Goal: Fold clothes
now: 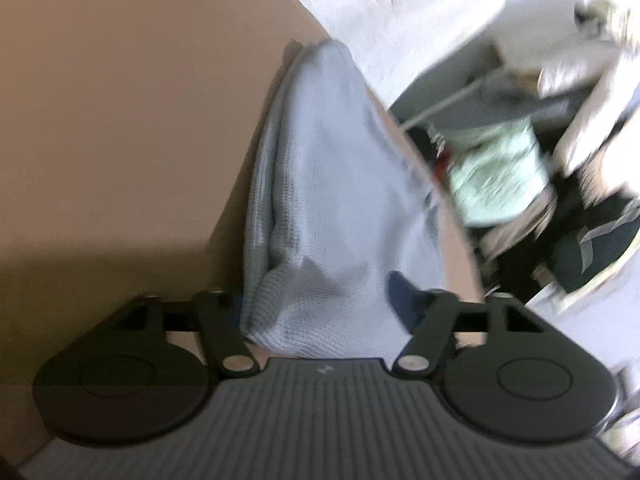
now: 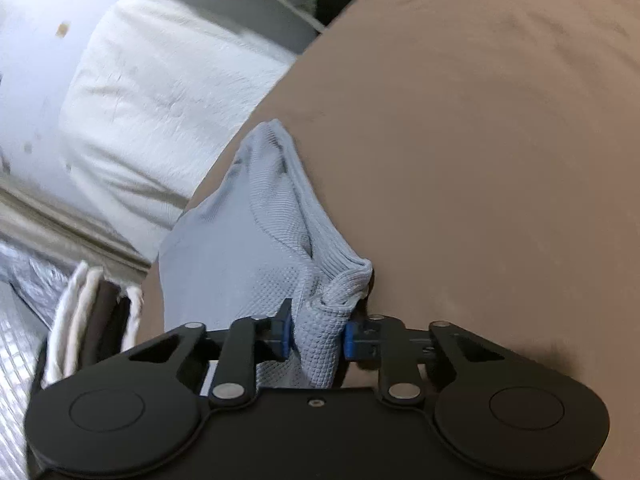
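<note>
Only the left wrist view showed a cluttered pile of clothes (image 1: 496, 176) beyond the edge of the brown table (image 1: 120, 120); only the right showed a white pillow (image 2: 160, 92). The right gripper (image 2: 316, 334) was nearly closed, pinching a bunched corner of the light-blue knit garment (image 2: 240, 240) lying along the table edge. The left gripper (image 1: 324, 312) stood wide apart around the cloth; whether it gripped was unclear.

The brown surface (image 2: 480, 140) is left bare and open right of the pale blue knit garment (image 2: 240, 248). Beyond its edge, passage is blocked by a white cushion (image 2: 152, 92) and piled clutter (image 1: 520, 168)
</note>
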### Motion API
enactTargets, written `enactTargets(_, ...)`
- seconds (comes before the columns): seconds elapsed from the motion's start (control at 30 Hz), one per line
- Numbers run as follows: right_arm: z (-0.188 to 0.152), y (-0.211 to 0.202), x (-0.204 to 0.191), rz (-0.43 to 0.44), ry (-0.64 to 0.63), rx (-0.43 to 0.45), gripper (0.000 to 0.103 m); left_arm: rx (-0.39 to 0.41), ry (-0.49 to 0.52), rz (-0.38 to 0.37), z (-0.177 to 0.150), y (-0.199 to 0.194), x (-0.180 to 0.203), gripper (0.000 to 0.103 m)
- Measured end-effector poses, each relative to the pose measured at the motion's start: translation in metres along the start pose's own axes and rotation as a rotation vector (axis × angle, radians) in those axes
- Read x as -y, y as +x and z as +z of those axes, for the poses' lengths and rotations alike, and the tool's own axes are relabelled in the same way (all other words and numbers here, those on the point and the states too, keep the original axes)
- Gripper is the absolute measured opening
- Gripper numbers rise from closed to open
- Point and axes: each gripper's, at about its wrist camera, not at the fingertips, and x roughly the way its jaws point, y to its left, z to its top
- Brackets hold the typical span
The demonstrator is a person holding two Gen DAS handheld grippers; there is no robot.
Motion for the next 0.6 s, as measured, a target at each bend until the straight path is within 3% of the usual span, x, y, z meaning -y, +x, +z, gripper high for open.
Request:
enactTargets(0.27, 0.000, -0.051, -0.040, 0.055, -0.255, -0.006, 0.020, 0.044, 0.209, 0.129, 0.008, -0.031, 0.044, 0.007)
enactTargets(0.43, 0.009, -0.067, -0.033, 0.151, -0.181, -0.045, 0.019, 0.013, 0.181, 0.118, 0.006, -0.058, 0.054, 0.007)
enactTargets(0.6, -0.001, -0.088, -0.047, 0.129, -0.258, -0.087, 0.019, 0.012, 0.228, 0.173, -0.006, -0.088, 0.064, 0.007)
